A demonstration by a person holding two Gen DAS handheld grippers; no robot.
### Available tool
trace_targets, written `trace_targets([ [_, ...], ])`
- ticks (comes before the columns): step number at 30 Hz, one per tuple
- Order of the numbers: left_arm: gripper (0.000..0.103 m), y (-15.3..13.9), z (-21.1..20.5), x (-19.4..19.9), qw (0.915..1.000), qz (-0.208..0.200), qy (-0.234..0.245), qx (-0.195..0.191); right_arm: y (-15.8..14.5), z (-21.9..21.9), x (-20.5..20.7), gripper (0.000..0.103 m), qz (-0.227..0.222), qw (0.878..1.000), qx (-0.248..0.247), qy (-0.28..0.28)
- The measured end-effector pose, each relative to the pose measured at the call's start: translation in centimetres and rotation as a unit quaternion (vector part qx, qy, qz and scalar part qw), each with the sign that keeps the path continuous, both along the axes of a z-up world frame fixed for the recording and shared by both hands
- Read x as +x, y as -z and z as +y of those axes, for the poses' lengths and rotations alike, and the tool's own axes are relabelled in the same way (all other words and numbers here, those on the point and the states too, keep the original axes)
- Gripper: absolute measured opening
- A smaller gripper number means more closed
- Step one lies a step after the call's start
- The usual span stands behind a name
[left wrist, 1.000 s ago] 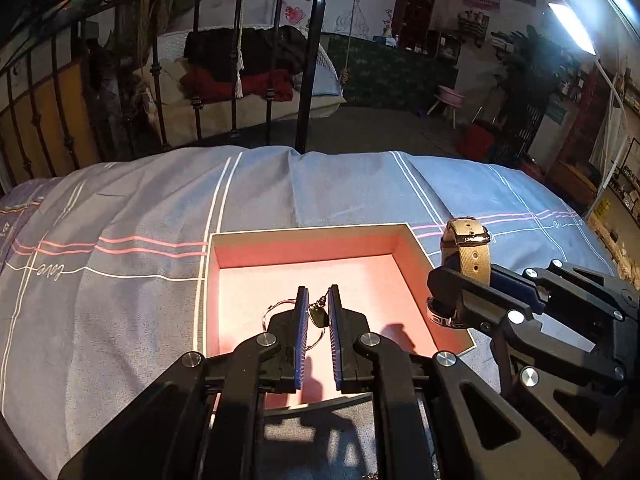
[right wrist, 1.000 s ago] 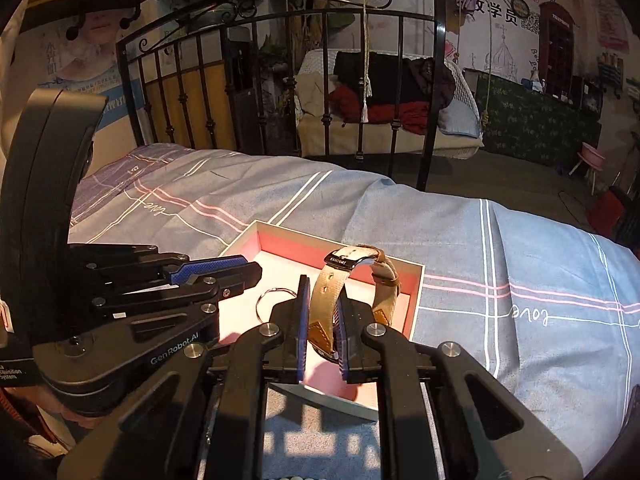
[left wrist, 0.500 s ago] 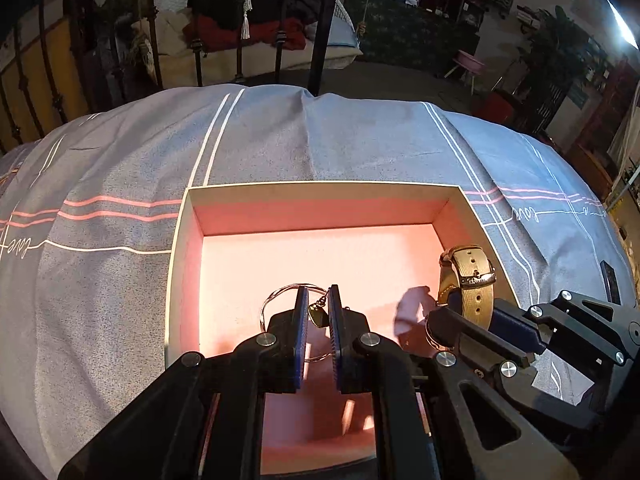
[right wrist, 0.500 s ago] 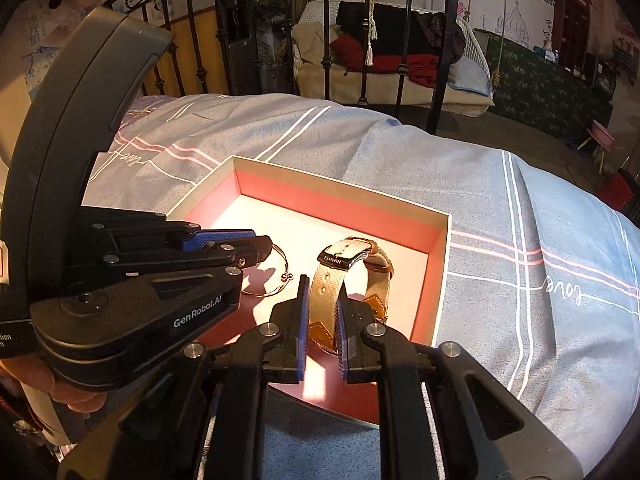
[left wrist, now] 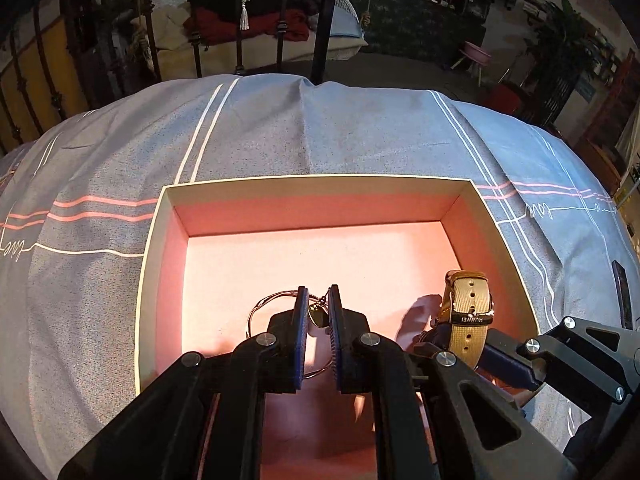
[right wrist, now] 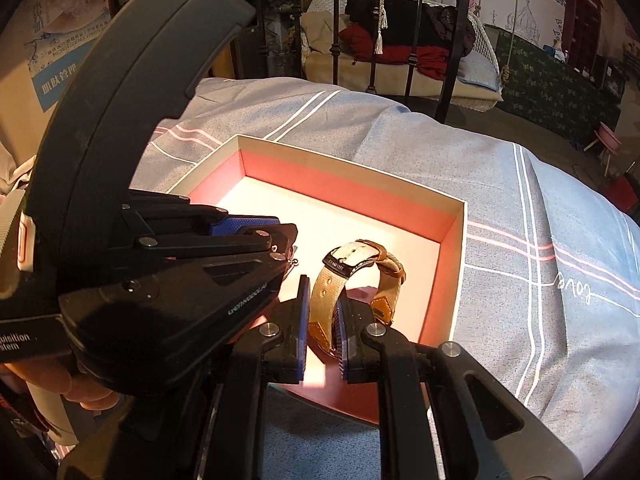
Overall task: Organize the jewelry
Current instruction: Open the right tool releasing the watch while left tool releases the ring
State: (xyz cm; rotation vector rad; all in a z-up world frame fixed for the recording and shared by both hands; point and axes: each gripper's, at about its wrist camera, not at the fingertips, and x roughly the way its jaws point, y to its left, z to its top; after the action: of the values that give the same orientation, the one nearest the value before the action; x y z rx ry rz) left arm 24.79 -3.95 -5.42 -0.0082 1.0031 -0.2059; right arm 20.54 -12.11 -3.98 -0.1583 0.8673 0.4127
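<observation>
An open box with a pale rim (left wrist: 312, 178) and a pink inside lies on the bed cover. My left gripper (left wrist: 319, 300) is low inside it, shut on the small charm of a thin wire bracelet (left wrist: 260, 308), whose loop hangs around the fingers. To its right, my right gripper (left wrist: 448, 346) is shut on a tan-strapped watch (left wrist: 468, 300) standing on edge near the box's right wall. In the right wrist view the right gripper (right wrist: 323, 292) pinches the watch (right wrist: 352, 256) by its strap over the box (right wrist: 352, 168). The left gripper (right wrist: 290, 248) sits just left of it.
A grey-blue bed cover (left wrist: 360, 132) with white and pink stripes spreads around the box. A black iron bed frame (left wrist: 320, 20) stands at the far edge. A dark flat thing (left wrist: 620, 292) lies on the cover right of the box. A person's hand (right wrist: 40, 376) holds the left gripper.
Both grippers have come down and forward into the box, which now fills more of each view. The bracelet and the watch stay gripped as before.
</observation>
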Motion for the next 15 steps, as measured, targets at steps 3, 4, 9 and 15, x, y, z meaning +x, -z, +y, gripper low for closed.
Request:
trace_targets([
  [3,0.010,0.1,-0.1,0.1,1.0000,0.004,-0.001,0.003,0.0,0.0,0.0,0.013,0.001,1.000,-0.001,0.000],
  [4,0.010,0.1,-0.1,0.1,1.0000,0.005,-0.001,0.004,0.0,0.0,0.0,0.013,0.001,1.000,-0.001,0.000],
  [9,0.044,-0.4,0.1,0.1,0.9998,0.000,-0.017,0.011,-0.1,0.0,-0.3,0.016,-0.001,1.000,-0.018,0.002],
  [15,0.069,-3.4,0.4,-1.8,0.9984,-0.053,-0.016,0.005,-2.3,-1.0,-2.8,0.071,-0.055,0.998,-0.022,0.020],
])
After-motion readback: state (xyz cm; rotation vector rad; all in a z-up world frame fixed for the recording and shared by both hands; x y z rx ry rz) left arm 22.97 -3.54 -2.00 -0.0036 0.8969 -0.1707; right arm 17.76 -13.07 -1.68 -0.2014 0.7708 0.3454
